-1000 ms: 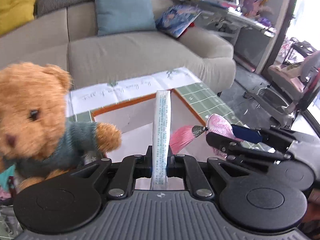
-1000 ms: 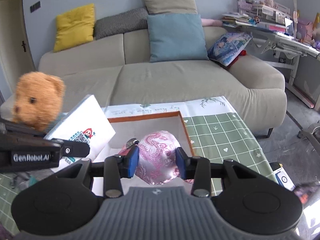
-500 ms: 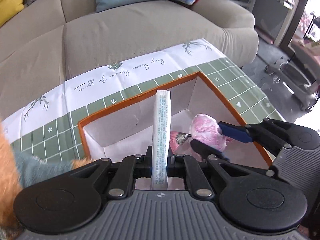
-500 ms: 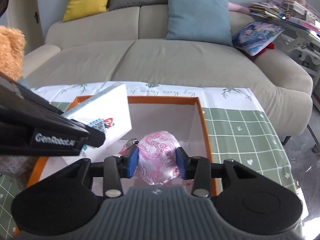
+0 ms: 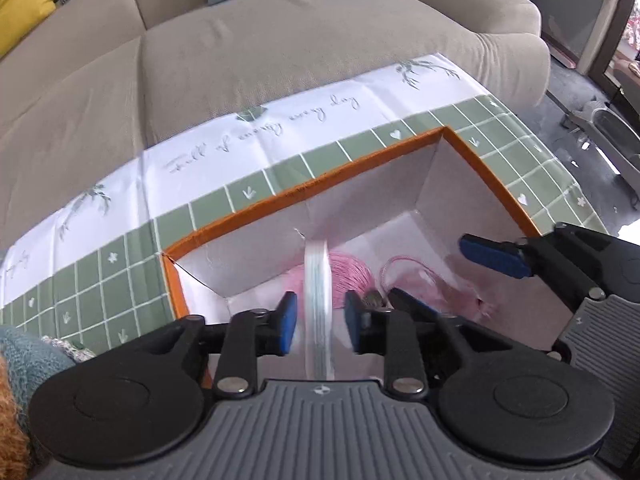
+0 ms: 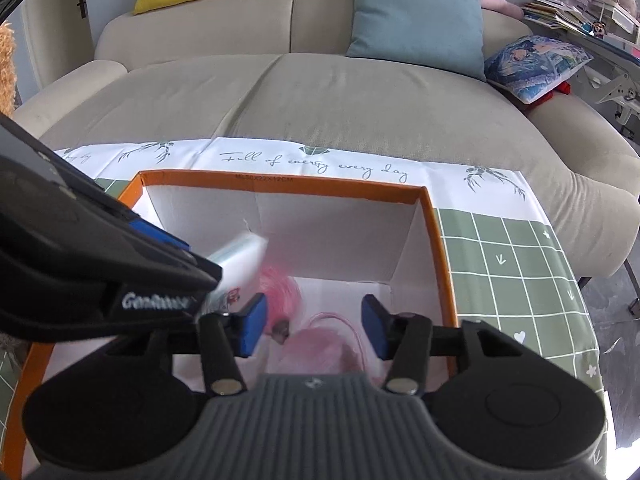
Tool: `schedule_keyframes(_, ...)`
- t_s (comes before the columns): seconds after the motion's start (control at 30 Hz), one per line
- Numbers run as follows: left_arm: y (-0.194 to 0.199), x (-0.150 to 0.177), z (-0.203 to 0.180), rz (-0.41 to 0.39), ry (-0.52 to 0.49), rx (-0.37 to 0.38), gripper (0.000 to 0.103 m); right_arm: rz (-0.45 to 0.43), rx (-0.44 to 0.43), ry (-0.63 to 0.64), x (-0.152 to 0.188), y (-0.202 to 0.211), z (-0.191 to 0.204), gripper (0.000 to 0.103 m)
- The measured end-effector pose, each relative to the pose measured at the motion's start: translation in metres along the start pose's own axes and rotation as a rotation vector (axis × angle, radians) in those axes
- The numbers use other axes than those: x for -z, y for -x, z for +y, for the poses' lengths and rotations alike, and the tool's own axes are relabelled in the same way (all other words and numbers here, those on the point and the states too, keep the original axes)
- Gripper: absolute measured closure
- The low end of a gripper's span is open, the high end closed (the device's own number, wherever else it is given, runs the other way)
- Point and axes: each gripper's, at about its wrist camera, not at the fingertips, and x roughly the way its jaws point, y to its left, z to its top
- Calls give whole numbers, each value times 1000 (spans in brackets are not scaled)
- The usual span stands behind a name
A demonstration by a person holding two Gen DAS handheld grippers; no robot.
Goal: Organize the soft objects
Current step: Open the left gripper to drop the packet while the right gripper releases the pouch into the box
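Observation:
An orange-rimmed cardboard box (image 5: 320, 188) (image 6: 280, 186) with a white inside sits on the table. My left gripper (image 5: 320, 322) (image 6: 204, 258) hangs over its left part, jaws opening. A white tissue pack (image 5: 318, 308) (image 6: 240, 264) stands blurred between the pads, with a gap on each side. My right gripper (image 6: 313, 330) (image 5: 452, 280) is over the box's right part, jaws also opening. The pink patterned sachet (image 6: 320, 344) lies blurred just below its pads, free of them, its pink tassel (image 6: 280, 284) (image 5: 352, 276) on the box floor.
A brown teddy bear in a teal sweater (image 5: 16, 360) sits at the left of the box. A green-checked tablecloth (image 6: 500, 260) covers the table. Behind it stands a beige sofa (image 6: 320, 92) with yellow, grey and blue cushions. A cluttered desk (image 6: 600, 20) is at the right.
Both grippers have come down and forward over the box. Their jaws have parted, letting go of the tissue pack and the sachet, which now blur as they slip down.

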Motion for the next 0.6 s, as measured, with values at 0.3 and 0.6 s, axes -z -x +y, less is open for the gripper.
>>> schedule_keyframes(0.3,16,1,3,-40,26,-4,60,-15,25,16,0,11,8,43)
schedule_keyframes(0.6,50,11,4,-108,42,12,58,-51,66,-8,7,49,17,39)
